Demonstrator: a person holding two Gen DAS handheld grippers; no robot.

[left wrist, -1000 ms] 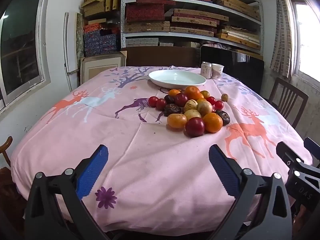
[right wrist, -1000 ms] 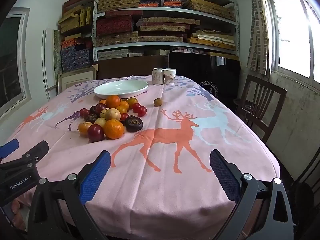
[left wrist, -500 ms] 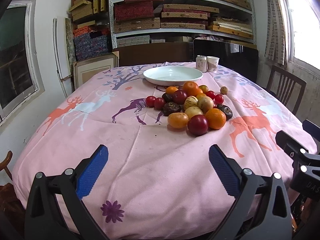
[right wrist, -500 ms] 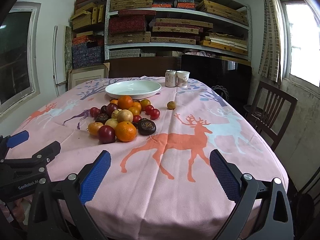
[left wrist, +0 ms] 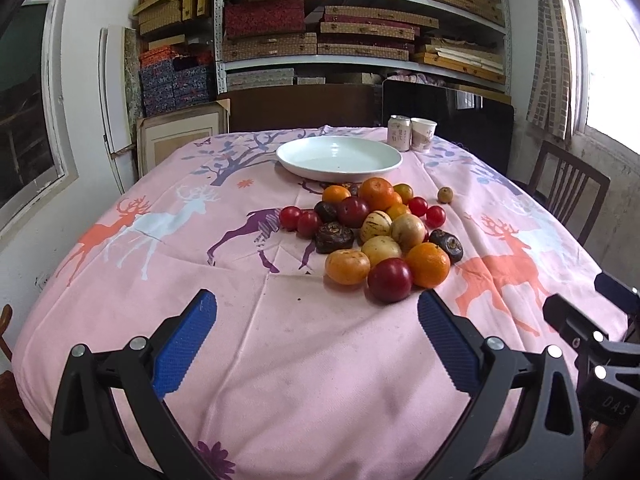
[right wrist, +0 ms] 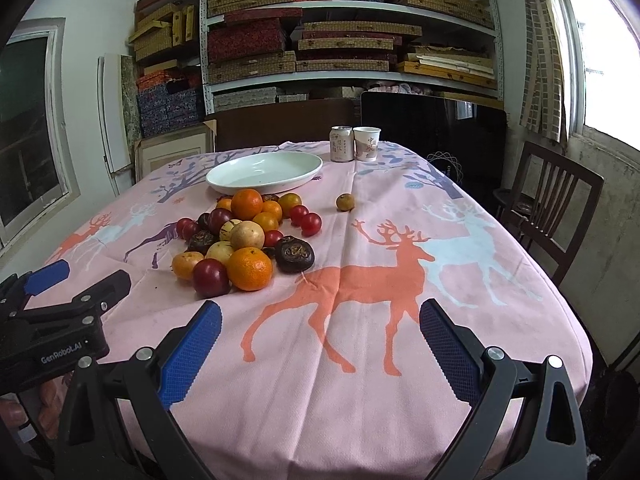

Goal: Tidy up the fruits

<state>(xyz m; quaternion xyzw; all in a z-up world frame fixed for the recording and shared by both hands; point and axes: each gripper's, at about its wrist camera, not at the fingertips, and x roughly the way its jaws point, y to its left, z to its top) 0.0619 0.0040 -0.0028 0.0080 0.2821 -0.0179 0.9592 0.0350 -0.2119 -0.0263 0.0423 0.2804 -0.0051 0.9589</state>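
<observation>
A pile of fruit [left wrist: 372, 228] [right wrist: 244, 236] lies mid-table: oranges, dark red plums, pale striped melons, cherry tomatoes and dark wrinkled fruits. One small brown fruit [left wrist: 445, 195] [right wrist: 345, 202] sits apart to the right. Behind the pile stands an empty white plate [left wrist: 338, 157] [right wrist: 264, 171]. My left gripper [left wrist: 316, 344] is open over the near cloth, the pile just beyond its right finger. My right gripper [right wrist: 320, 344] is open over the orange deer print, right of the pile. Each gripper shows at the edge of the other's view.
A pink deer-print cloth [left wrist: 280, 320] covers the round table. A drink can [right wrist: 341, 143] and paper cup [right wrist: 366, 143] stand behind the plate. A wooden chair [right wrist: 556, 208] is at the right; shelves of boxes [right wrist: 344, 40] line the back wall.
Both grippers have moved forward toward the fruit pile, which now looks nearer and larger. Their jaws stay open and nothing has been picked up.
</observation>
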